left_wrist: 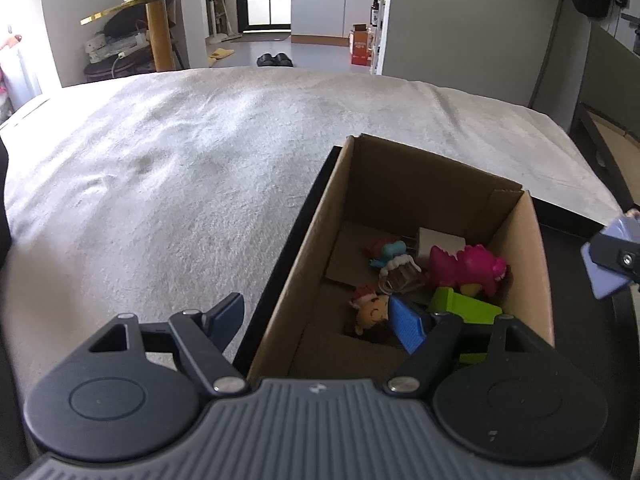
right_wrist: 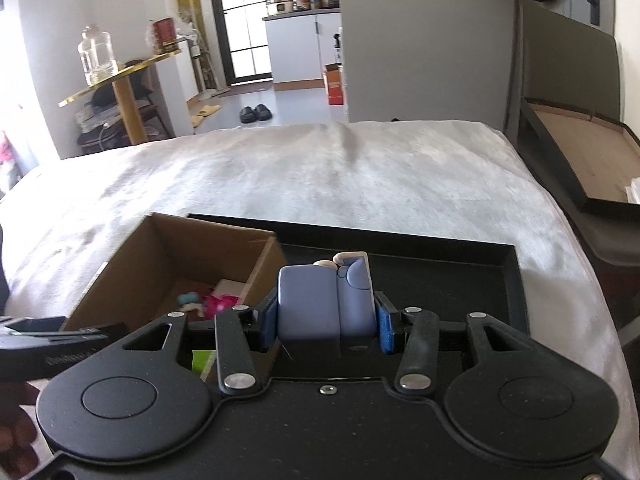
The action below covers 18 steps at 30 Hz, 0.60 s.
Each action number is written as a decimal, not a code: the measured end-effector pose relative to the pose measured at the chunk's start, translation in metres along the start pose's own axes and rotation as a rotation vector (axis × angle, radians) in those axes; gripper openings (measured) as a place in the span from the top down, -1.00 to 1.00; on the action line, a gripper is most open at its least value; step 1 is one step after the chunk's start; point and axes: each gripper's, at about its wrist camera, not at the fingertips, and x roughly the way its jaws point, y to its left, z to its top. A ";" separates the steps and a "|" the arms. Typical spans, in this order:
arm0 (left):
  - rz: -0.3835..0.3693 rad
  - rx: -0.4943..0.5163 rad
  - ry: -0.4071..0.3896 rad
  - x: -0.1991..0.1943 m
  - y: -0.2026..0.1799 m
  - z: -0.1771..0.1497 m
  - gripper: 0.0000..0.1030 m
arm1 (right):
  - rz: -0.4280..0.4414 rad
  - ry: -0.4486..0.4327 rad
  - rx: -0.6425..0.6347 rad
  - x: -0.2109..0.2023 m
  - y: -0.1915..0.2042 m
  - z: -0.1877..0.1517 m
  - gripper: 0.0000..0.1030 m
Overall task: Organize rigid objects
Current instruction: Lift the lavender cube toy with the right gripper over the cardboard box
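1. Brown cardboard forms an open box (left_wrist: 400,208), which is seen standing in the left part of a black tray (right_wrist: 508,276); the tray is laid on a bed covered with a pale fleecy blanket (left_wrist: 180,168).
2. Inside the box a pink dinosaur toy (left_wrist: 468,266), a green block (left_wrist: 460,306), a small doll figure (left_wrist: 370,312), a white charger (left_wrist: 438,242) and a little blue-and-red figure (left_wrist: 386,250) are heaped together, touching one another.
3. Beyond the bed a gold-edged side table (right_wrist: 120,80) carrying a clear jug (right_wrist: 96,58) is seen, with dark slippers (right_wrist: 256,113) on the floor near it.
4. The left gripper (left_wrist: 316,320) is held over the near left wall of the box, which stands between its pads; its jaws are spread wide, one blue pad outside the box, the other inside above the toys, and nothing is gripped.
5. The right gripper (right_wrist: 326,324) is held above the tray, just right of the box, with its jaws closed narrowly on a lavender-blue blocky toy (right_wrist: 324,304), which is pressed by both blue pads and lifted clear of the tray.
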 end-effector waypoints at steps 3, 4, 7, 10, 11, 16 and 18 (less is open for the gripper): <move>-0.015 -0.002 -0.001 -0.001 0.001 -0.002 -0.51 | 0.014 -0.007 -0.030 -0.004 0.012 0.001 0.12; -0.020 -0.007 -0.002 -0.002 0.002 -0.003 -0.50 | 0.020 -0.008 -0.038 -0.005 0.017 0.001 0.12; -0.025 -0.012 -0.008 -0.005 0.004 -0.005 -0.50 | 0.036 -0.009 -0.047 -0.006 0.026 0.003 0.12; -0.033 -0.009 -0.018 -0.008 0.006 -0.008 -0.48 | 0.051 -0.010 -0.054 -0.007 0.036 0.005 0.12; -0.036 -0.009 -0.019 -0.009 0.007 -0.009 -0.45 | 0.057 -0.010 -0.056 -0.006 0.040 0.006 0.12; -0.043 -0.014 -0.016 -0.009 0.012 -0.013 -0.31 | 0.088 0.000 -0.047 -0.004 0.052 0.007 0.12; -0.051 -0.023 -0.009 -0.008 0.016 -0.015 -0.24 | 0.096 0.013 -0.040 -0.001 0.056 0.006 0.12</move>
